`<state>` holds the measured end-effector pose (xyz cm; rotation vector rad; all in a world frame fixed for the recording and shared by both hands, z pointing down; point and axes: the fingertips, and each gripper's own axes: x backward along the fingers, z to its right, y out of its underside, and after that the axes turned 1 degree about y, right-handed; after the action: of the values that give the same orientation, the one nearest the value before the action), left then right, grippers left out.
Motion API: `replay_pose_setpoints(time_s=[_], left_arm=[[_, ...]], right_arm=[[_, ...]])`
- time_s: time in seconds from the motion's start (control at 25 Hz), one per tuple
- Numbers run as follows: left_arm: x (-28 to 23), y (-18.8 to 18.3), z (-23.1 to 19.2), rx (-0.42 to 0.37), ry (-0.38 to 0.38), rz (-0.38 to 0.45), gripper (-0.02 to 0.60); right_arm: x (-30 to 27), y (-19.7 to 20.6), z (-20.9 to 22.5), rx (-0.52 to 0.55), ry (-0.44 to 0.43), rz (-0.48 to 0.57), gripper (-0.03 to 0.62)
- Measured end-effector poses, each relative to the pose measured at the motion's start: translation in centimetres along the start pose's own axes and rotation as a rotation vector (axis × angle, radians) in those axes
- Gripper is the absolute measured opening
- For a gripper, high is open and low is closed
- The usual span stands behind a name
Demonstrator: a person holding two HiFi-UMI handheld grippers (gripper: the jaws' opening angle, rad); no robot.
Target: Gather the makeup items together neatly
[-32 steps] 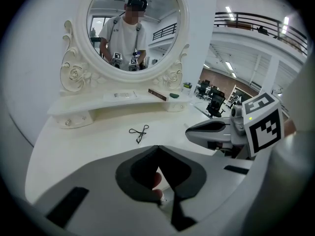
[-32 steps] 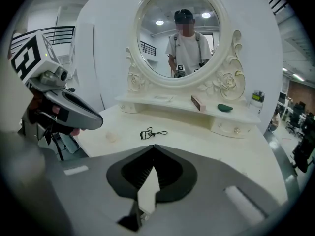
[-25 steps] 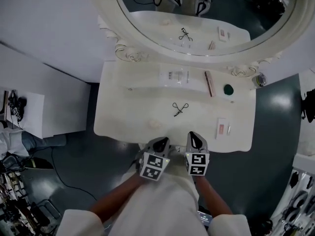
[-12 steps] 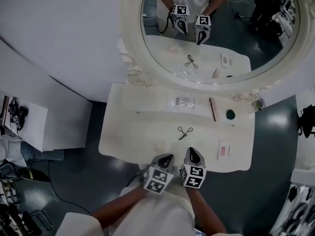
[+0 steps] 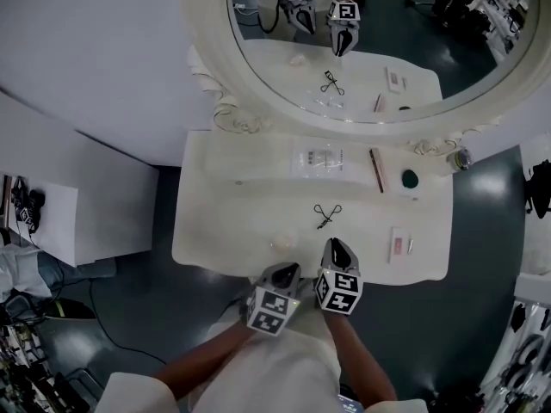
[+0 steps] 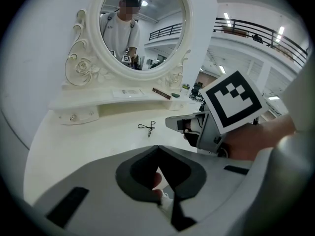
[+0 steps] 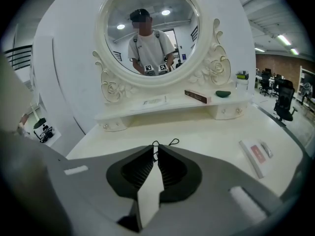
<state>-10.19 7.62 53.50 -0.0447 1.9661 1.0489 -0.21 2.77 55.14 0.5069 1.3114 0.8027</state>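
Note:
A black eyelash curler lies mid-table on the white vanity. My right gripper is shut and empty, its tips just short of the curler. Beside it at the front edge my left gripper is also shut with nothing in it. A pink palette in a clear case lies at the front right. On the raised back shelf sit a clear packet, a long brown box and a green item. A pale round puff lies near the left gripper.
The oval mirror in its ornate white frame stands behind the shelf and reflects the grippers and the items. A small round jar sits at the shelf's far right end. Dark floor surrounds the vanity.
The head view has shifted. Both grippers stay side by side at the front edge, and the right one has come nearer the eyelash curler and rolled a little.

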Motion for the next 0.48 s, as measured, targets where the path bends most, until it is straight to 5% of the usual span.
replay_pose_setpoints(time_s=[0.48], left_arm=[[-0.7,0.7,-1.1,0.02,0.002,-0.003,0.002]], right_arm=[[-2.2,0.9,0.0,-0.079,-0.028,-0.031,0.028]])
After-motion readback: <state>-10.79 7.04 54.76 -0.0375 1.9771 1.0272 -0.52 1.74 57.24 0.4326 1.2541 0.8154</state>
